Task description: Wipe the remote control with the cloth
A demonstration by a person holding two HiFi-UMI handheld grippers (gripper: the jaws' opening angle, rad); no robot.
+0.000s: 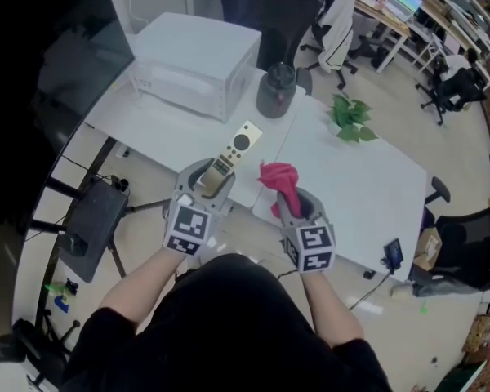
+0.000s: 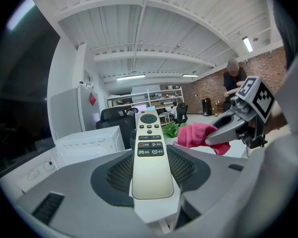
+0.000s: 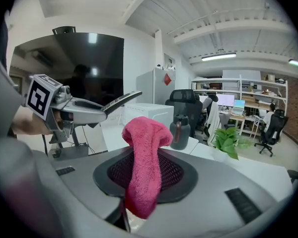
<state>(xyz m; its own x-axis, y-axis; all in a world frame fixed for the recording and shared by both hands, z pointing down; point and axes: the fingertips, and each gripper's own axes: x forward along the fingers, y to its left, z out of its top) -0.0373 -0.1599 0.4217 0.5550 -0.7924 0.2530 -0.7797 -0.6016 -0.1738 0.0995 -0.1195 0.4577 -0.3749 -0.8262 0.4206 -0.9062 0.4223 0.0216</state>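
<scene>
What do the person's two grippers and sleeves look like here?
The left gripper and the right gripper are both light grey, rounded plastic shells, with dark mesh-patterned pads inside. Each carries a white cube with black square markers near the hand. The person wears a black top with short sleeves.

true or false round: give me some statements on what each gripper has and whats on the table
1. The left gripper is shut on the remote control. True.
2. The right gripper holds a blue cloth. False: the cloth is pink.
3. The cloth is pressed against the remote control. False: they are held apart, side by side.
4. A dark jug stands on the white table, with a green plant nearby. True.
</scene>
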